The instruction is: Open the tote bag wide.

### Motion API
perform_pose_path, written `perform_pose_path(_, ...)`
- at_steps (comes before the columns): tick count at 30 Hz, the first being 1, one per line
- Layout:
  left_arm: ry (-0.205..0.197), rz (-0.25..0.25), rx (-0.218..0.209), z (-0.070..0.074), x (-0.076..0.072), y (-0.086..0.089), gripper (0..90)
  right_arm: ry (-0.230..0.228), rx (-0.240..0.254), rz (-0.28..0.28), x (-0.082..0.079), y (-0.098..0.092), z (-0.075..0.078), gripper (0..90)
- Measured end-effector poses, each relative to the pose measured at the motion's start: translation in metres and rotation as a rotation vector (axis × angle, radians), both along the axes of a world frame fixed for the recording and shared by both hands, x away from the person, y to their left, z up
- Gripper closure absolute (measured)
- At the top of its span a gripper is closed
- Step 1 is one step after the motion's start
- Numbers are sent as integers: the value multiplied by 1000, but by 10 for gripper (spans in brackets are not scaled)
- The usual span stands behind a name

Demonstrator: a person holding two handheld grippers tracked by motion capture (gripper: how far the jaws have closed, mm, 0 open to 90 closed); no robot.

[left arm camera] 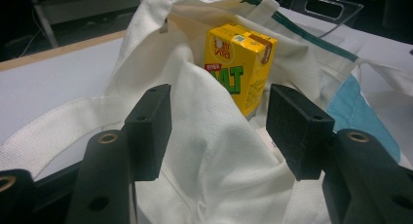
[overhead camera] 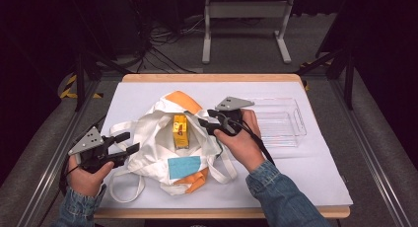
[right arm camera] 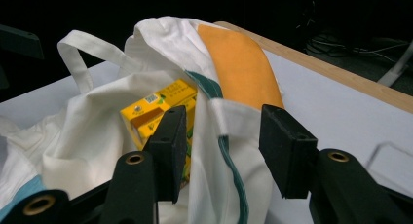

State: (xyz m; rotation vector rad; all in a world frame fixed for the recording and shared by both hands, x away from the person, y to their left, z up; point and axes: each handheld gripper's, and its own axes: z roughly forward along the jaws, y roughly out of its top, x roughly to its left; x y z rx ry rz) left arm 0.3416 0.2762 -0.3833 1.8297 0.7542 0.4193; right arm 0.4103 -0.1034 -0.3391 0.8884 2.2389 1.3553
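A white tote bag (overhead camera: 150, 138) with orange and teal panels lies open on the table. A yellow drink carton (overhead camera: 180, 131) stands inside its mouth. My left gripper (overhead camera: 129, 142) is at the bag's left side. Its jaws stand apart over a fold of white cloth (left arm camera: 214, 156) and the pads do not press on it; the carton (left arm camera: 241, 68) is just beyond. My right gripper (overhead camera: 203, 122) is at the bag's right rim. In the right gripper view its jaws (right arm camera: 221, 136) are apart, straddling the teal-edged rim, with the carton (right arm camera: 156, 107) beside the left pad.
A clear plastic tray (overhead camera: 283, 121) sits on the white table cover (overhead camera: 305, 163) to the right of the bag. The bag's loose handle (overhead camera: 125, 190) trails toward the front edge. A metal stand is on the floor beyond the table.
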Motion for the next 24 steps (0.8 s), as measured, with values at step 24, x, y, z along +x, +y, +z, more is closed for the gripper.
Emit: perform_pose_path(24,-21,-28,2,1,-1,-1,583,116,-299,-120,80,45,-36,828)
